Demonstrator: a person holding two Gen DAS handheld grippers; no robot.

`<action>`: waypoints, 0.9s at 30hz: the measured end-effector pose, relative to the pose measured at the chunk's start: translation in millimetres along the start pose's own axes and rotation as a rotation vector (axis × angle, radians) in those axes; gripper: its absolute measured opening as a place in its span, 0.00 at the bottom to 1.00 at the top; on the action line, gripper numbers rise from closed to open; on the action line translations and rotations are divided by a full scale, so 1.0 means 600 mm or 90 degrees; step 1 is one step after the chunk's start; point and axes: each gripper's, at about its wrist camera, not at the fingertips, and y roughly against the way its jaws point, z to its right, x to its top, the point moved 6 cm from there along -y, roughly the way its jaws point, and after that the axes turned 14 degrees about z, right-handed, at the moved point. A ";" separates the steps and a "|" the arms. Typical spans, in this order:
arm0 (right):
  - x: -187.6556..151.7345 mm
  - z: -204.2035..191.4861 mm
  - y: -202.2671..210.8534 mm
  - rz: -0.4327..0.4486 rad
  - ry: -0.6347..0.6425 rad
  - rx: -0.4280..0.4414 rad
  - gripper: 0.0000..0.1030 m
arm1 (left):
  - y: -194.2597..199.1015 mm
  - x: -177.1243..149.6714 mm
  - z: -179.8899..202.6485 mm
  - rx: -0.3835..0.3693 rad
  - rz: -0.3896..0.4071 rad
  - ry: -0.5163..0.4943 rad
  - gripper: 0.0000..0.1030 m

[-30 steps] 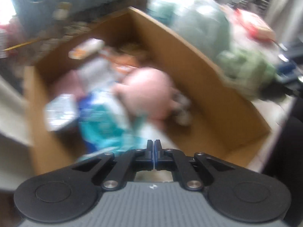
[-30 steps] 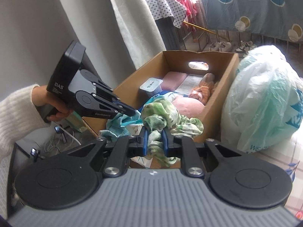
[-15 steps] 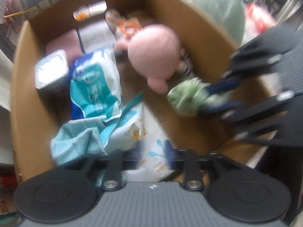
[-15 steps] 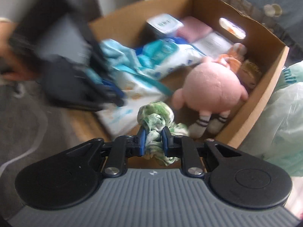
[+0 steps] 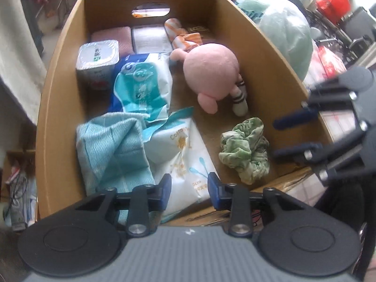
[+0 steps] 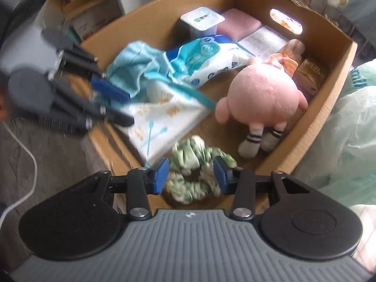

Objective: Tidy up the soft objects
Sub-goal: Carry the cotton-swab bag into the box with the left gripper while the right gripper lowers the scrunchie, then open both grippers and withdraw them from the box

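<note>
A cardboard box [image 5: 263,44] holds soft things: a green scrunchie [image 5: 244,150] lying loose on the box floor at the near right, a pink plush toy [image 5: 211,70], a light blue towel [image 5: 112,150] and white wipe packs [image 5: 185,155]. My left gripper [image 5: 189,186] is open and empty over the box's near edge. My right gripper [image 6: 190,174] is open, its jaws apart on either side of the scrunchie [image 6: 195,171], which lies below them. It also shows in the left wrist view [image 5: 298,134], just right of the scrunchie.
A round white tub [image 5: 97,61], a pink pad [image 5: 110,35], and an orange striped cloth [image 5: 183,37] lie at the box's far end. A pale green plastic bag [image 5: 279,28] bulges beside the box's right wall. More cardboard boxes [image 6: 91,11] stand beyond.
My right gripper has opened and let the green scrunchie go into the box. My left gripper has opened and moved in over the box's near edge.
</note>
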 end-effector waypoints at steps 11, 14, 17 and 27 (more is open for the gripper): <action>-0.010 -0.018 0.012 -0.008 -0.009 0.003 0.34 | 0.011 -0.013 0.011 0.043 0.013 -0.025 0.36; -0.014 -0.021 0.018 -0.004 -0.007 0.012 0.34 | 0.013 -0.014 0.018 0.049 0.006 -0.037 0.36; -0.021 -0.031 0.031 0.005 -0.006 0.026 0.35 | 0.024 -0.017 0.029 0.066 -0.005 -0.061 0.42; -0.002 0.062 0.172 0.201 -0.077 -0.027 0.40 | 0.035 0.088 0.050 0.083 0.110 -0.077 0.76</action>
